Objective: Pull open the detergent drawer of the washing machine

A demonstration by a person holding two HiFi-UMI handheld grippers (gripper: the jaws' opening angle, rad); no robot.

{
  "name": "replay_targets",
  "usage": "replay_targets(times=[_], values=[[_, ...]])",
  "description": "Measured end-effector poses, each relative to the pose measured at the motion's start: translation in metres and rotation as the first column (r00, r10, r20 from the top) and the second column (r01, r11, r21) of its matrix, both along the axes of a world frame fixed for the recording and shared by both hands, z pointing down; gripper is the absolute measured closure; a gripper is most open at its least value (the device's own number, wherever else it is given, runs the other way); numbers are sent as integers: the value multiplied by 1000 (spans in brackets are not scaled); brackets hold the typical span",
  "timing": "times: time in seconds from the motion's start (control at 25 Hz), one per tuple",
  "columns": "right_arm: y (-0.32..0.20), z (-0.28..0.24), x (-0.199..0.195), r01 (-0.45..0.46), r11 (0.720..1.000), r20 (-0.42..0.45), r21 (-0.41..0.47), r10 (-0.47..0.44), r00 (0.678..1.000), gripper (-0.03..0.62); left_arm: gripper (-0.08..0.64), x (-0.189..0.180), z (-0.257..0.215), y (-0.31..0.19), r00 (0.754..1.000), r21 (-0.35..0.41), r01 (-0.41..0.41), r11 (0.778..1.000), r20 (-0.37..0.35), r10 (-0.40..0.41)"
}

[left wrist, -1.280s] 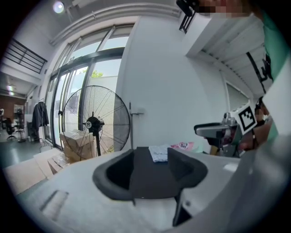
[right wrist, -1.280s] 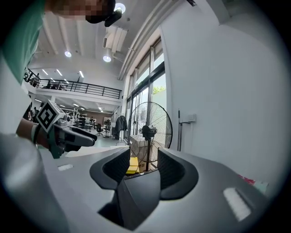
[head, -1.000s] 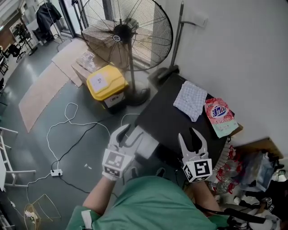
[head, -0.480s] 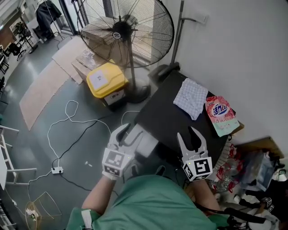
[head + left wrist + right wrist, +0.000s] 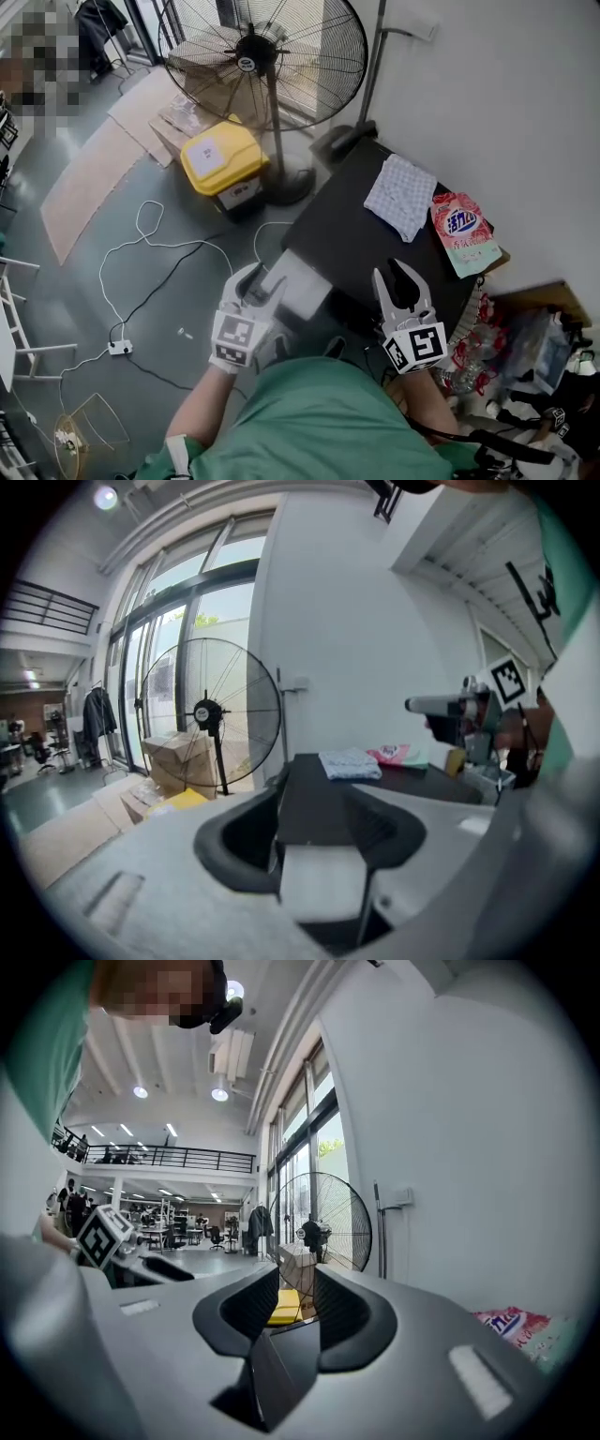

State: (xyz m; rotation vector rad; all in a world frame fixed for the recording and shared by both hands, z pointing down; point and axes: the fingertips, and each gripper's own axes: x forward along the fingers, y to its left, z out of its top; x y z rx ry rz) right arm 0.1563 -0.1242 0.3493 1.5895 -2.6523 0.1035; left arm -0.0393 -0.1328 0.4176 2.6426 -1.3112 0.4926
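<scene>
Head view: the left gripper (image 5: 255,281) has its jaws clamped on the front of the pale grey plastic detergent drawer (image 5: 300,291). The drawer stands part-way out of the black-topped washing machine (image 5: 356,234), toward the person. The grip at the drawer's outer end appears chosen for a straight pull. The right gripper (image 5: 394,274) hovers over the machine top, holding nothing. A checked white cloth (image 5: 401,195) and a pink detergent pouch (image 5: 461,230) lie further back, clear of the drawer's path.

Left gripper view: the white drawer front fills the gap between the jaws.

Right gripper view: the jaws have just been closing. A gap shows between them, with nothing in it. A large black pedestal fan (image 5: 323,1227) and a yellow bin (image 5: 281,1305) stand beyond.
</scene>
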Motion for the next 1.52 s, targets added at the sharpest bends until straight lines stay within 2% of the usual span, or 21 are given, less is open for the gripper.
replay_targets(times=[0.08,0.12,0.2,0.28,0.36,0.44,0.64,0.76,0.84,0.96,1.08,1.24,1.28,1.4,1.52], values=[[-2,3,2,-17,1000,-6,-13,17,1000,478,366,-27,50,15,998,-93,36,995,58,-31],[-2,5,3,-24,999,-9,-20,24,1000,479,378,-41,81,26,995,-161,59,985,87,-45],[0,9,4,-39,999,-18,-37,38,999,477,426,-66,145,53,987,-297,101,950,152,-57],[4,15,3,-51,997,-39,-56,48,998,479,485,-76,199,78,980,-408,109,906,196,-29],[7,19,-2,-59,996,-73,-73,54,996,479,555,-69,234,90,982,-484,79,872,188,15],[10,23,-5,-72,994,-112,-83,63,992,561,563,-54,250,87,983,-510,41,859,173,56],[23,27,-7,-131,986,-160,-103,114,981,589,558,-45,257,79,968,-501,-1,865,218,127],[38,35,-8,-190,972,-170,-137,165,971,591,557,-37,254,61,973,-481,-50,875,172,151],[54,42,-11,-228,960,-188,-161,197,962,591,557,-16,249,37,975,-457,-104,883,130,182],[85,55,-15,-288,935,-230,-206,240,943,591,557,22,247,-15,972,-417,-147,897,109,210],[116,71,-13,-342,904,-255,-258,277,926,591,552,49,248,-60,971,-407,-147,901,116,211],[150,87,-5,-392,865,-244,-315,325,914,591,550,54,251,-61,976,-377,-174,909,55,210],[156,88,-4,-393,862,-242,-320,327,914,591,523,50,248,-57,976,-371,-181,911,49,214],[167,82,-11,-357,887,-242,-293,292,925,589,503,25,216,-31,981,-347,-170,922,28,191],[174,67,-25,-279,929,-224,-245,226,948,589,503,-11,179,12,994,-336,-107,936,-30,102]])
